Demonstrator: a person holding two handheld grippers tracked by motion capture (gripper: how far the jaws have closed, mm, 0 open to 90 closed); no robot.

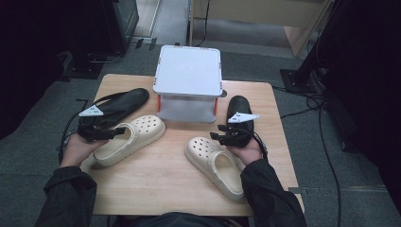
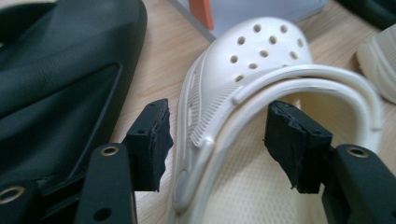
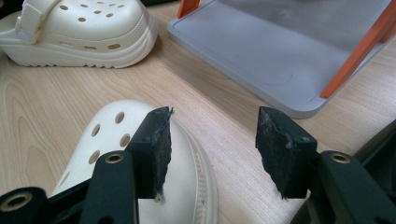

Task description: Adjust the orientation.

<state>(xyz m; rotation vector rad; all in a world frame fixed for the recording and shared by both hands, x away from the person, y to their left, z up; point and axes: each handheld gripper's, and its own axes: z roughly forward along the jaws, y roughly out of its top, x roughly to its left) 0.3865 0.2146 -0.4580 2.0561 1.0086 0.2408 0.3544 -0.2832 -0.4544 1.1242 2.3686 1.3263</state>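
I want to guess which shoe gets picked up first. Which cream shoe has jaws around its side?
The cream perforated foam clog on the left: the left gripper has its open jaws either side of its side wall and strap, beside the black clog. The other cream clog has none around it.

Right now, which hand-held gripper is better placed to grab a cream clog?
Left. The left hand-held gripper already straddles the left cream clog at its side wall and strap. The right hand-held gripper is open over bare table.

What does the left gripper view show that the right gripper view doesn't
Left gripper view: the left gripper open astride the side wall and heel strap of a cream clog, beside a black clog. Right gripper view: the right gripper open over bare table, beside the other cream clog. Shared: the grey shelf with orange posts.
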